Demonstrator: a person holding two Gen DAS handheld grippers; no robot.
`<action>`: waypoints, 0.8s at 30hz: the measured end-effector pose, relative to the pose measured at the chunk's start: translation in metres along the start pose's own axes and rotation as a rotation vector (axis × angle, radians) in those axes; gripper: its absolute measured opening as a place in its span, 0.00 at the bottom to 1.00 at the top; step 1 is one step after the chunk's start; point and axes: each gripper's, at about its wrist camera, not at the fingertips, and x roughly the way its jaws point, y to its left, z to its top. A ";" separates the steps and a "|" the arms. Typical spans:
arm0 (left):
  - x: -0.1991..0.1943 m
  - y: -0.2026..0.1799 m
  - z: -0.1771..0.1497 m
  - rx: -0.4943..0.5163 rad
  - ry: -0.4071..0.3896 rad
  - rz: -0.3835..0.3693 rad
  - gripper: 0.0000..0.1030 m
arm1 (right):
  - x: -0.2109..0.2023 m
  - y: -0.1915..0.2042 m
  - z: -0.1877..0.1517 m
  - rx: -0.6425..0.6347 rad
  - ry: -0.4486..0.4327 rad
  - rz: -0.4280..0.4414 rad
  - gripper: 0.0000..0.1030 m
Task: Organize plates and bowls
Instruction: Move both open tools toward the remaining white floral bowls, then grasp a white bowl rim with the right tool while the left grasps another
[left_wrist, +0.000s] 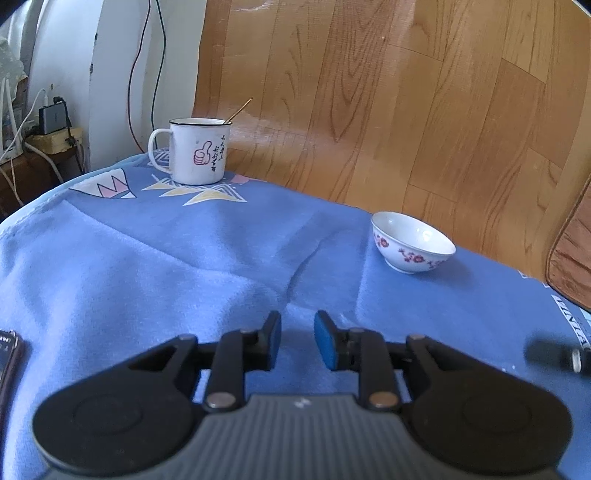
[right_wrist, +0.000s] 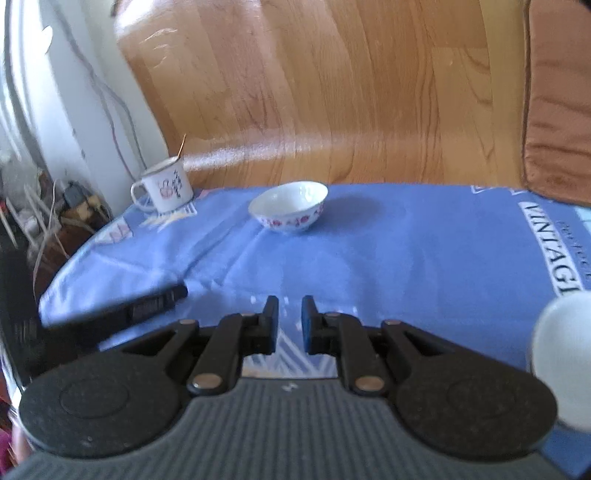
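Note:
A white bowl with red flowers (left_wrist: 413, 242) stands upright near the far edge of the blue cloth-covered table (left_wrist: 184, 258). It also shows in the right wrist view (right_wrist: 289, 206), ahead of my right gripper. My left gripper (left_wrist: 297, 341) hovers low over the cloth, its jaws a little apart and empty, with the bowl ahead to the right. My right gripper (right_wrist: 290, 325) is also slightly open and empty, well short of the bowl. No plate is in view.
A white enamel mug with a thumbs-up print (left_wrist: 197, 151) and a stick in it stands at the far left corner, also in the right wrist view (right_wrist: 166, 188). A blurred white object (right_wrist: 565, 362) sits at the right. A brown cushion (right_wrist: 557, 99) lies far right. Cables hang at the left wall.

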 end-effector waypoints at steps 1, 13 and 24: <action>0.000 0.001 0.000 -0.002 0.001 -0.001 0.21 | 0.004 -0.003 0.009 0.027 0.004 0.003 0.16; 0.002 0.002 0.002 -0.010 -0.011 0.004 0.25 | 0.110 -0.030 0.088 0.249 0.146 -0.075 0.40; -0.004 0.023 0.008 -0.133 -0.039 -0.129 0.35 | 0.108 -0.041 0.087 0.390 0.246 0.004 0.08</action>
